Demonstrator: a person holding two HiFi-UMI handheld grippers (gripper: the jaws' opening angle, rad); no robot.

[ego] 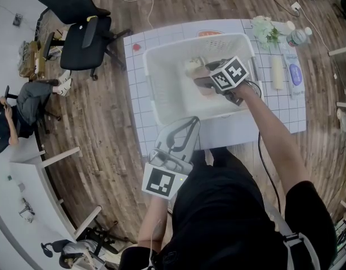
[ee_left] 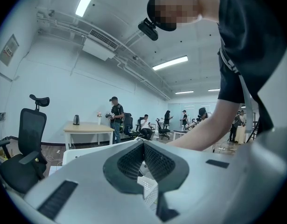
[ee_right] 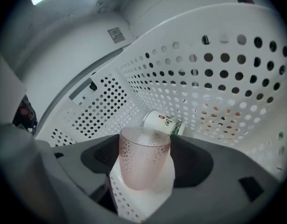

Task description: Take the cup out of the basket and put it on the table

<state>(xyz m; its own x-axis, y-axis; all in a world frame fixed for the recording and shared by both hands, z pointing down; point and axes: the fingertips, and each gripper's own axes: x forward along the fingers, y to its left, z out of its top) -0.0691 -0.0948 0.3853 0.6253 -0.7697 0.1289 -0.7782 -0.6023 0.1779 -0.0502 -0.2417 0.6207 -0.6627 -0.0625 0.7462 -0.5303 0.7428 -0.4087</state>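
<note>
A translucent pink cup (ee_right: 144, 157) stands upright between the jaws of my right gripper (ee_right: 145, 146), and both dark pads lie against its sides. That gripper (ego: 205, 80) reaches down inside the white perforated basket (ego: 161, 103) on the table (ego: 274, 114). In the head view it hides most of the cup. A white printed cup (ee_right: 163, 121) lies on its side at the basket's far wall. My left gripper (ego: 183, 133) hovers at the table's near edge, outside the basket, its jaws together and holding nothing.
Right of the basket lie a cream tube (ego: 277, 72), a blue-labelled pack (ego: 295, 75), a bottle (ego: 298, 36) and white flowers (ego: 265, 30). Black office chairs (ego: 85, 41) stand left of the table on the wood floor. A seated person (ego: 9, 122) is at the far left.
</note>
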